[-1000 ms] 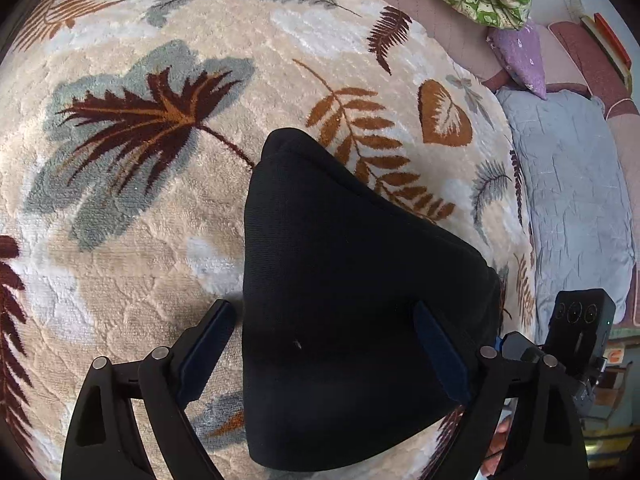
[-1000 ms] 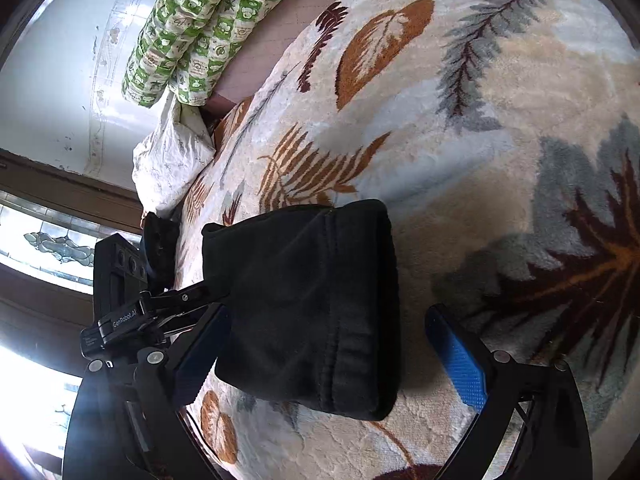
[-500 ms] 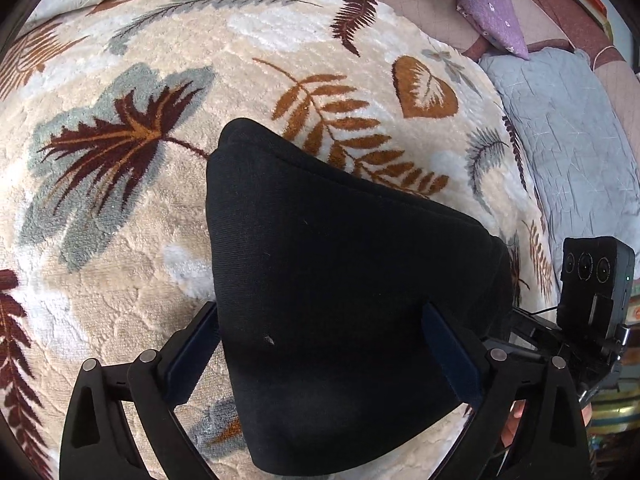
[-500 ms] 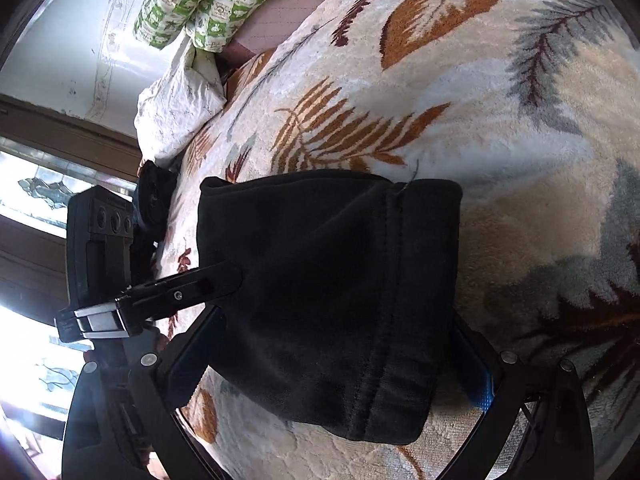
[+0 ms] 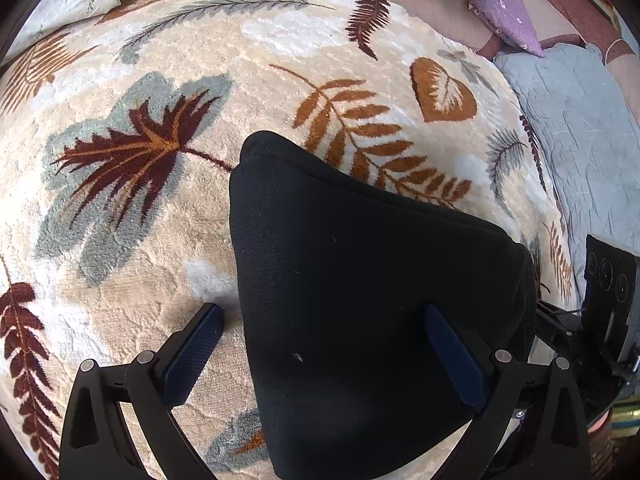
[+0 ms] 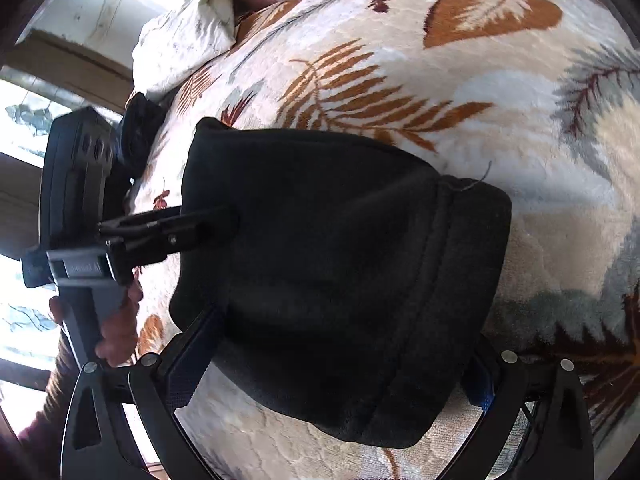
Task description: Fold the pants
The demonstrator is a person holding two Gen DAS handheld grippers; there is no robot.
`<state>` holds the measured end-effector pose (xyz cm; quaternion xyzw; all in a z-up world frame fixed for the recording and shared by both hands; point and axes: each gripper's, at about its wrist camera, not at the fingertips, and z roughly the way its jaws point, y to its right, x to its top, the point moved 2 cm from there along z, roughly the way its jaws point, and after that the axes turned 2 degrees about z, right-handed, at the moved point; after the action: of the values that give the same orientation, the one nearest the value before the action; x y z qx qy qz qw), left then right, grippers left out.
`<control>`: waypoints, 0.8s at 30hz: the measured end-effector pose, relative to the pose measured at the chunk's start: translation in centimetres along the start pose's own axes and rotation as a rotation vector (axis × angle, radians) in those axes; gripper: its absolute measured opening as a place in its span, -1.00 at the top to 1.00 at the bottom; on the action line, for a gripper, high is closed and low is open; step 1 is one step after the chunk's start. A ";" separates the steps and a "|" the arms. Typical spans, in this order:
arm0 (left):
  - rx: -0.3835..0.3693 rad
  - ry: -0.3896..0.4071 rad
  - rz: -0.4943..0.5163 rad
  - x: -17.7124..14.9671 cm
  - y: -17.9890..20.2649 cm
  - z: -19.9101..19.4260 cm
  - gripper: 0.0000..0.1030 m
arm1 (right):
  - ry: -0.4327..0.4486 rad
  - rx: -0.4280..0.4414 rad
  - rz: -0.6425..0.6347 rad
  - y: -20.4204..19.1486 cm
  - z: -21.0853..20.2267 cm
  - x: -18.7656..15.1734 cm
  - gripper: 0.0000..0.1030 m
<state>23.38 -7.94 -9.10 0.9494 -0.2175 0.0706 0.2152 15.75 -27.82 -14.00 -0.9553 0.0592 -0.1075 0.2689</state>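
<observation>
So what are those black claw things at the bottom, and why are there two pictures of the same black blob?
Those claws are not a robot. A person holds a hand-held gripper in each hand, like big tongs with two fingers. Each one has a little camera looking out along its fingers, so you get two pictures: one from the left hand-held gripper and one from the right hand-held gripper. The round, bulgy look comes from the fisheye lens.

The black blob is a pair of pants, folded into a thick bundle. It lies on a fluffy cream blanket with leaf patterns. Both grippers are open, with their fingers on either side of the bundle, and nothing is pinched. In the right picture you can also see the other gripper and the person's fingers holding it.
</observation>
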 end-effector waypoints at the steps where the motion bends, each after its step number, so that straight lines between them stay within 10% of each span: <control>1: 0.002 0.001 -0.001 0.0 0.0 0.1 -0.98 | 0.027 -0.001 0.008 0.1 0.0 -0.2 -0.99; 9: 0.045 0.065 0.001 -0.8 0.7 0.4 -0.96 | 0.134 -0.018 0.078 1.0 -0.9 -1.2 -0.77; 15: -0.102 0.143 -0.077 -2.7 0.2 -1.5 0.16 | 0.208 0.015 0.122 1.8 -2.9 -2.5 -0.02; 19: -0.254 0.159 -0.213 -4.2 -2.0 -2.5 0.38 | 0.245 0.025 0.129 1.2 -3.8 -3.0 0.12; 24: -0.231 0.173 -0.215 -5.9 -2.0 -3.8 0.40 | 0.279 0.096 0.159 0.1 -4.7 -3.4 0.19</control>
<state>18.86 -2.36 -7.82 0.9266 -0.1019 0.1034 0.3470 11.32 -29.72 -10.72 -0.9094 0.1660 -0.2202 0.3112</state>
